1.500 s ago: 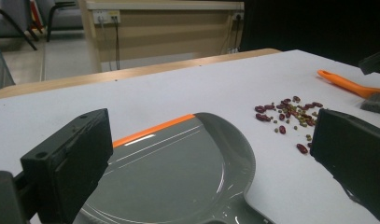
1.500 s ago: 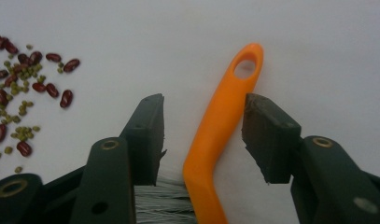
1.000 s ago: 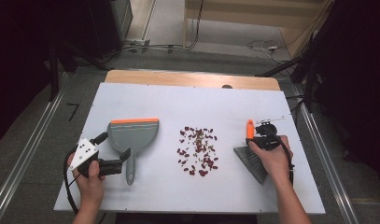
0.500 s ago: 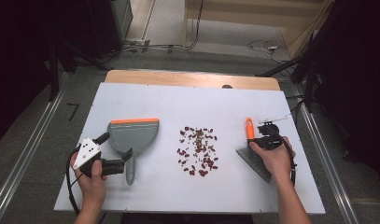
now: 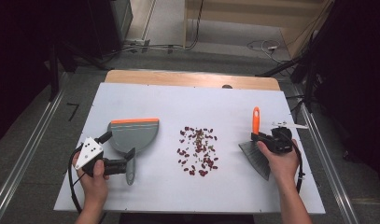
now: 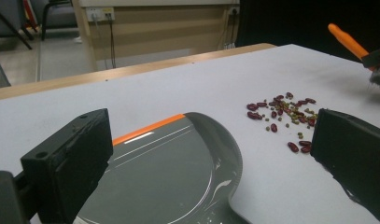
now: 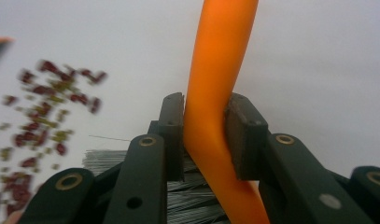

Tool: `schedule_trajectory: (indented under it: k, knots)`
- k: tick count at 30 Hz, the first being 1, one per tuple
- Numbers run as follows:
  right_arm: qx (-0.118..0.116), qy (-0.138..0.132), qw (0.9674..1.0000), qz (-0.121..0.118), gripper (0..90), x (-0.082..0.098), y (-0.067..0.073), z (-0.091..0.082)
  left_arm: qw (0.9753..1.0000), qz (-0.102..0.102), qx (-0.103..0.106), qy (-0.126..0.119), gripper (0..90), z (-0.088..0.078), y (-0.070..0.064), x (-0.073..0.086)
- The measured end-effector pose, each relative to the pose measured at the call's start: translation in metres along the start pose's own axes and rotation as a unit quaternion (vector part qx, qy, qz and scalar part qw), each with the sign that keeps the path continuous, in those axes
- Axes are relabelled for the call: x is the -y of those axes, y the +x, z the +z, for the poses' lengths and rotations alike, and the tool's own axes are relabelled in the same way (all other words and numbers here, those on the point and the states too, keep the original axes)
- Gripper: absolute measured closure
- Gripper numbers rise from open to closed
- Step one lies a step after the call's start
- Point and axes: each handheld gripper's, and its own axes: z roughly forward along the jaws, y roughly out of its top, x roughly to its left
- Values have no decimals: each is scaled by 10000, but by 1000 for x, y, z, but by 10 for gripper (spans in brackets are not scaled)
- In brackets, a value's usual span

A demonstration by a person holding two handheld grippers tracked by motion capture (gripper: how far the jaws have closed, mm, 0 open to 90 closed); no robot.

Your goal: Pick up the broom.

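On the white bench [image 5: 145,98], taking the scatter of red beans [image 5: 198,150] near its middle as the landmark, the grey dustpan [image 5: 131,136] with an orange front edge lies well to the left of the beans, its handle reaching toward the person's edge. The left gripper [image 5: 130,155] sits at that handle; in the left gripper view its jaws stand spread wide, one on each side of the dustpan [image 6: 169,172], with neither pad pressing on it. The beans [image 6: 283,114] lie beyond the pan's far rim, apart from it. To the right of the beans, the right gripper [image 5: 254,136] pinches the orange handle of a small brush [image 5: 256,120]; its jaws have just been closing, and in the right gripper view both pads press on the handle [image 7: 215,93]. The grey bristles fan out toward the person's edge, just right of the beans and not touching them.
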Motion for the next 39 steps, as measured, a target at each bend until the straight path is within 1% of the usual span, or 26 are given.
schedule_trajectory:
  k: [2, 3, 5, 6, 8, 10, 11, 12, 13, 14, 17, 19, 20, 21, 22, 23, 24, 25, 26, 29, 31, 33, 34, 35, 36, 39]
  knots:
    - [54, -302, 9995, -22, 686, 2, 0, -6, 10000, 4, 13, -18, 0, 0, -1, -1]
    - [-34, -484, 9988, -24, 687, 3, 0, -8, 10000, 4, 29, -38, 0, 0, -2, -2]
    - [-45, -716, 9974, 43, 688, 4, -1, -13, 10000, -22, 50, -74, 0, 0, -3, -3]
    - [-117, -880, 9960, 29, 688, 5, -1, -15, 10000, -22, 50, -74, 0, 0, -3, -3]
    - [-122, -1091, 9939, 47, 689, 6, -1, -18, 9999, 22, 53, -104, 0, -1, -5, -5]
    - [-177, -1352, 9907, -26, 690, 7, 1, -22, 9999, 50, 68, -128, 0, -1, -7, -7]
    - [-143, -1427, 9897, -36, 690, 7, 3, -24, 9999, 68, 65, -122, 0, -1, -8, -7]
    - [-167, -1507, 9884, -47, 690, 7, 4, -26, 9999, 66, 71, -131, 0, -1, -9, -8]
    - [-235, -1611, 9866, -56, 691, 7, 6, -28, 9999, 66, 71, -131, 0, -1, -9, -8]
    - [-236, -1701, 9851, -46, 691, 6, 8, -30, 9998, 63, 96, -168, 0, -1, -11, -9]
    - [-345, -1934, 9805, -42, 692, 4, 12, -36, 9997, 77, 141, -190, 0, 0, -14, -11]
    - [-379, -2027, 9785, -77, 692, 1, 16, -40, 9995, 163, 194, -191, 0, 1, -18, -14]
    - [-386, -2101, 9769, -86, 692, 0, 18, -41, 9995, 163, 194, -191, 0, 1, -18, -14]
    - [-428, -2125, 9762, -84, 692, -1, 20, -43, 9994, 196, 230, -181, 0, 2, -20, -15]
    - [-417, -2163, 9753, -131, 692, -2, 22, -44, 9992, 198, 298, -169, 0, 4, -24, -16]
    - [-404, -2210, 9743, -141, 692, -3, 25, -46, 9992, 198, 298, -169, 0, 4, -24, -16]
    - [-455, -2222, 9738, -167, 692, -4, 26, -47, 9989, 178, 361, -222, 0, 5, -28, -19]
    - [-470, -2235, 9734, -153, 693, -5, 29, -48, 9989, 178, 361, -222, 0, 5, -28, -19]
    - [-451, -2276, 9725, -173, 693, -6, 31, -49, 9986, 190, 439, -244, 0, 7, -32, -22]
    - [-515, -2345, 9705, -207, 693, -8, 38, -52, 9978, 221, 580, -215, 21, 11, -36, -27]
    - [-560, -2380, 9693, -266, 693, -10, 44, -54, 9972, 232, 671, -238, 21, 13, -39, -29]
    - [-581, -2422, 9679, -344, 693, -12, 50, -56, 9968, 229, 720, -251, 21, 16, -42, -32]
    - [-640, -2419, 9676, -342, 693, -13, 54, -56, 9967, 234, 734, -264, 21, 18, -44, -34]
    - [-682, -2453, 9664, -350, 693, -14, 57, -57, 9967, 234, 734, -264, 20, 18, -44, -34]
    - [-713, -2463, 9659, -350, 693, -14, 61, -57, 9965, 220, 749, -295, 20, 19, -46, -36]
    - [-832, -2461, 9645, -478, 693, -18, 73, -57, 9956, 165, 870, -297, 19, 27, -53, -44]
